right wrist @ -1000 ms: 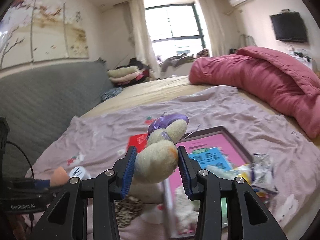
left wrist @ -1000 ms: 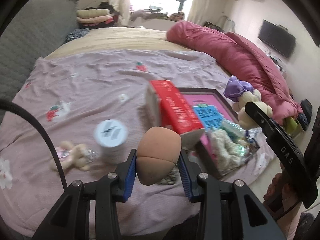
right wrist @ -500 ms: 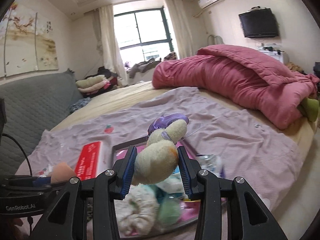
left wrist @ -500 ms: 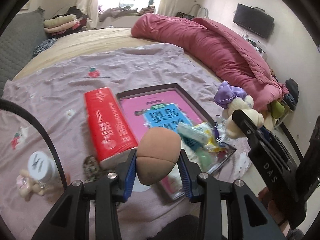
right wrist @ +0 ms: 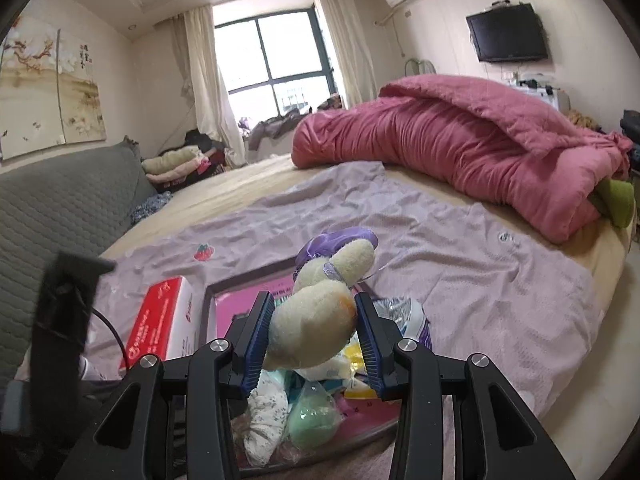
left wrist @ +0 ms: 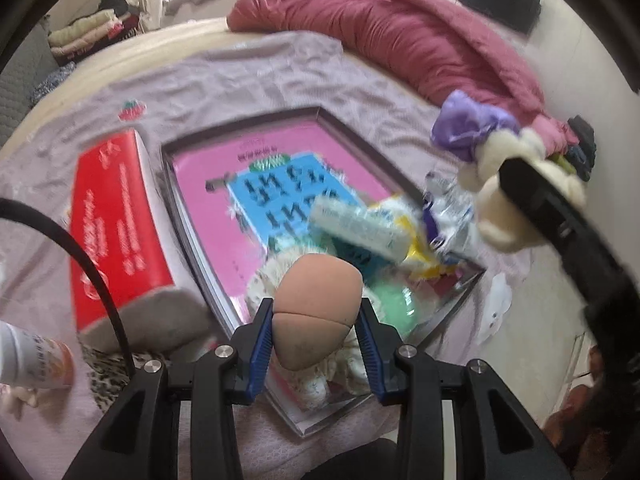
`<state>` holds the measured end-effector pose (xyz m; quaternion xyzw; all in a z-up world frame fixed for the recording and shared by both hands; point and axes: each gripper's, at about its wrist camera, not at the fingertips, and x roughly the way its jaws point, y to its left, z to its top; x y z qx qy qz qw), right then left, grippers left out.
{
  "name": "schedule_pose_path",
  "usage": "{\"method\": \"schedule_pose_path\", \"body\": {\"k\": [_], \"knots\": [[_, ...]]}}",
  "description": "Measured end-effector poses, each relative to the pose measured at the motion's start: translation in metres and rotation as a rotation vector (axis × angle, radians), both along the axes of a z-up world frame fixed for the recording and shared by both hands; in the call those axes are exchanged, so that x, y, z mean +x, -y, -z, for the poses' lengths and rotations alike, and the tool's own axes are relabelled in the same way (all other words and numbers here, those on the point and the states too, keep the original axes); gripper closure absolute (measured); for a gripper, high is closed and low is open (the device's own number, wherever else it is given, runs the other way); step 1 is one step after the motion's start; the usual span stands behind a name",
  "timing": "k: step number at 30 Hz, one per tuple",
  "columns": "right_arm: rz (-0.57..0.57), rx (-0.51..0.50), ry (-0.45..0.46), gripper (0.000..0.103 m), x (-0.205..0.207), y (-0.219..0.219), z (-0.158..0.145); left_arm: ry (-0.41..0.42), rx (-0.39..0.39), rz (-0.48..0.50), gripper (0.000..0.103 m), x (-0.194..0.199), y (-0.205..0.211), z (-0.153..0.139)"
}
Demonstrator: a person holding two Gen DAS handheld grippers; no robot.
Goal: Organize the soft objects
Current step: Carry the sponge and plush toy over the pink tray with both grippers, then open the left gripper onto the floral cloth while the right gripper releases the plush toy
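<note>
both loads up over the tray [left wrist: 352, 136], looks like the drop-off step. left gripper [left wrist: 316, 340] pinches the tan sponge [left wrist: 316, 312] above the near corner; right gripper [right wrist: 314, 336] pinches the plush toy [right wrist: 316, 316] over the pile of soft bits [left wrist: 360, 228]. next call: lower and release inside the rim. red box [left wrist: 116, 224] crowds the left edge, the tray's far half is bare.

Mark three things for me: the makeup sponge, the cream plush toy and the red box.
makeup sponge [left wrist: 316, 312], left wrist view, on its tan front face between the blue pads.
cream plush toy [right wrist: 316, 328], right wrist view, on its body.
red box [left wrist: 114, 228], left wrist view, on its red top face.
</note>
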<state>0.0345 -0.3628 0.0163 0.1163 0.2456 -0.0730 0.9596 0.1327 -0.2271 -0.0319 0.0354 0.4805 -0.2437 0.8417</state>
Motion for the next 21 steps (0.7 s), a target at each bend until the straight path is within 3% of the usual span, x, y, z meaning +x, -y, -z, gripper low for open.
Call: {"method": "schedule_pose_path", "body": {"k": [7,21], "knots": [[-0.011,0.017,-0.069,0.06,0.011,0.004,0.018,-0.071,0.031,-0.008,0.063,0.006,-0.002,0.035],[-0.05,0.068,-0.196,0.06,0.028,0.006,0.053,-0.079,0.03,-0.003,0.063,0.004,-0.003,0.039]]}}
